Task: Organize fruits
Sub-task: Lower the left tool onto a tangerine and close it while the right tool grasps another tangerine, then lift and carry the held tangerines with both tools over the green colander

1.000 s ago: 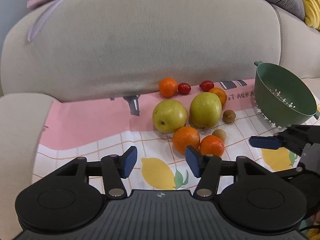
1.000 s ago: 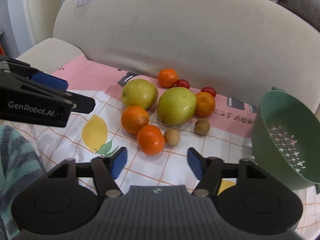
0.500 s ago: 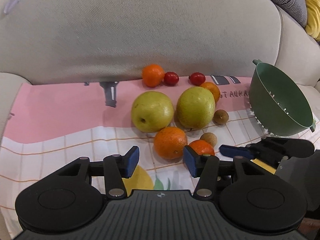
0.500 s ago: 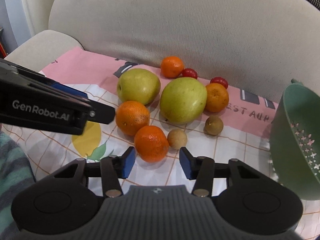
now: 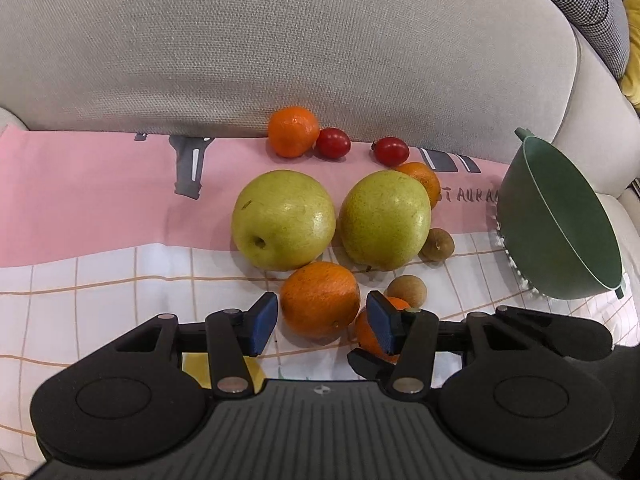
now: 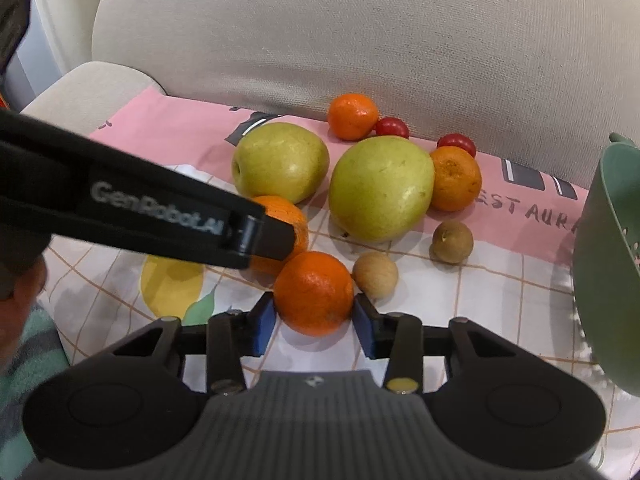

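Item — fruit group on a printed cloth point(image 5: 100, 208) spread over a sofa seat point(image 6: 92, 84), green colander point(image 5: 560, 220) tipped on its side at the right.

Key relation: two oranges lie side by side nearest the camera, each straight ahead of one pair of jaws. The left gripper point(image 5: 322, 322) brackets the larger front orange point(image 5: 320, 300); its jaws stand part-open with a sliver of gap on either side, not yet pressing. The right gripper point(image 6: 314, 322) brackets the smaller front orange point(image 6: 314, 292); its jaws are closing and the blue pads appear to meet the peel on both flanks. Each fruit is round, so no long axis governs the approach. The right hand sits nearer the colander, the likely destination.

Count, largest to smallest:
- Colander — one.
- Green pears — two: left pear point(image 5: 284, 220), right pear point(image 5: 386, 220), just beside each other, behind the front oranges.
- Oranges — four: the two above, a third point(image 6: 454, 178) touching the right pear, a fourth point(image 5: 293, 131) against the sofa back point(image 5: 280, 40).
- Small brown round fruits — two point(image 6: 376, 274), point(image 6: 452, 242).
- Red cherry tomatoes — two point(image 5: 333, 143), point(image 5: 391, 151).
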Tool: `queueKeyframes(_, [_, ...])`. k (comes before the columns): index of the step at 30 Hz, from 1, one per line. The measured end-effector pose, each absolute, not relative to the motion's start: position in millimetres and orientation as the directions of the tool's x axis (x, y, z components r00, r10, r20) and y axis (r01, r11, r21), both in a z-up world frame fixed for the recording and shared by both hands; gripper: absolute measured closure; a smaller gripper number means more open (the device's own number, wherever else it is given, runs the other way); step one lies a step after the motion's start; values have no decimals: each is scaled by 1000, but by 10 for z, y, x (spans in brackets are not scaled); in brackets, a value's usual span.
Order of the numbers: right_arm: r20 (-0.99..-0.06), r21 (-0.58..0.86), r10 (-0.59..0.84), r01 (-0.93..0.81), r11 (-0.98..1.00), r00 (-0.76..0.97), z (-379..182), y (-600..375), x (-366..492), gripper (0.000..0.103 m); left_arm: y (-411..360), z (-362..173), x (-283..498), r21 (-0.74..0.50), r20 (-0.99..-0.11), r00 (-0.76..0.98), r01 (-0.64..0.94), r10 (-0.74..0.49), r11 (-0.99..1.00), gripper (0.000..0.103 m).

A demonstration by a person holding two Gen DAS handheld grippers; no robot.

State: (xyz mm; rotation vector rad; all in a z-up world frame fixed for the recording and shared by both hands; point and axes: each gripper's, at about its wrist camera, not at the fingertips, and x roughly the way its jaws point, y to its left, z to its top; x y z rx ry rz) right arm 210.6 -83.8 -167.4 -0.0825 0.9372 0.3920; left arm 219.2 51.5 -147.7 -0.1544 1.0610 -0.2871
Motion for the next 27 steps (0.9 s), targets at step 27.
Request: queueKeyframes(27, [-802,51,234,-326,944,550,-1484,-1189,1804,66,456,-1286,1881,-198,-856,459,133,-238,971,51])
